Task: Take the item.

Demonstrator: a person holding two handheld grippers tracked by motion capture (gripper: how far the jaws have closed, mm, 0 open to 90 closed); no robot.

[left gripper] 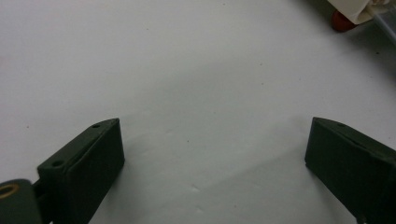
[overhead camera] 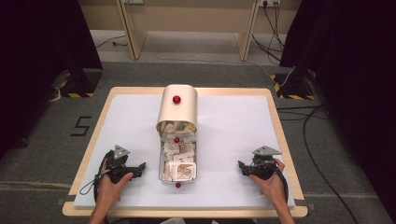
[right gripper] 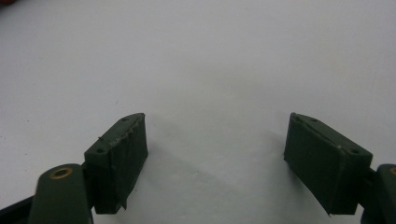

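Resting on white table [overhead camera: 233, 135]: 2 grippers, both with jaws spread wide, nothing between. Left gripper [overhead camera: 141, 167] just left of 1 open tin box [overhead camera: 177, 169] at table centre, right gripper [overhead camera: 241, 165] well right of it. 3 red knobs [overhead camera: 176, 99] on box and rolled-back lid [overhead camera: 177, 108]. Packets inside, count unclear.

My high view sits above the near edge, facing forward and down, far enough back to take in the whole white surface [overhead camera: 233, 130] plus floor beyond. The left gripper [overhead camera: 140, 167] lies at 7 o'clock, the right gripper [overhead camera: 242, 166] at 5 o'clock. Left gripper view rides low, very near the surface, looking along its jaws; a red knob [left gripper: 342, 22] shows at 1 o'clock. Right gripper view sits equally close, looking over bare white. All three views share that white surface.
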